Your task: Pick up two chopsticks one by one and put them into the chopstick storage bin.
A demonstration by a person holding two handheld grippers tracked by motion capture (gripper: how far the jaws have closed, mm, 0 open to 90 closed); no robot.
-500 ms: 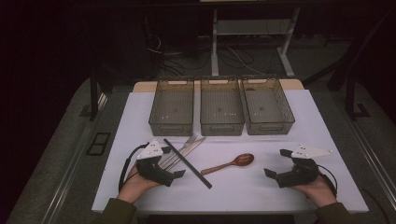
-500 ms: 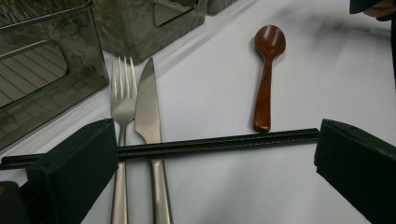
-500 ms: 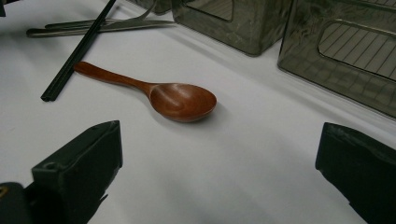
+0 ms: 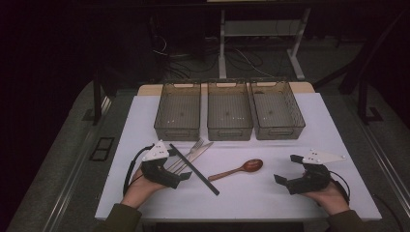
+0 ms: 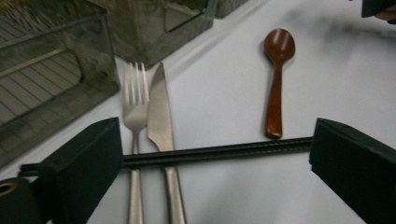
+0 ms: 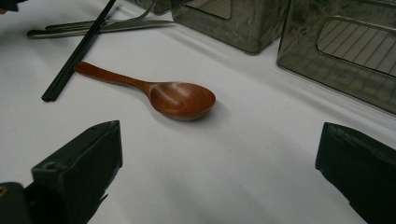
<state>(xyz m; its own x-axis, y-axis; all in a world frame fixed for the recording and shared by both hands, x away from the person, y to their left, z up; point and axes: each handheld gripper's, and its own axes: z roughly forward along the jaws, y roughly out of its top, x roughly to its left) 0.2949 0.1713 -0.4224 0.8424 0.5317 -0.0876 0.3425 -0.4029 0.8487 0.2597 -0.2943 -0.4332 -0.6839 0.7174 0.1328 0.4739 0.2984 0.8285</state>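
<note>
The black chopsticks (image 4: 194, 169) lie slantwise across the steel fork (image 5: 134, 105) and knife (image 5: 161, 116), just ahead of the left gripper (image 4: 178, 178), whose jaws gape wide on nothing. The wooden spoon (image 4: 239, 169) lies beside them on bare white table (image 4: 251, 203), near its front edge. The right gripper (image 4: 284, 182) is likewise wide and empty. Three ribbed, smoky plastic bins (image 4: 230, 117) line the far side.

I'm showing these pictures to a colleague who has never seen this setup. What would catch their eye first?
Probably the three clear bins standing in a row at the far side of the white table. Next, the cutlery in front of them: a wooden spoon mid-table, and a fork and knife side by side with black chopsticks lying across them. The left gripper and right gripper sit open at either side.
</note>
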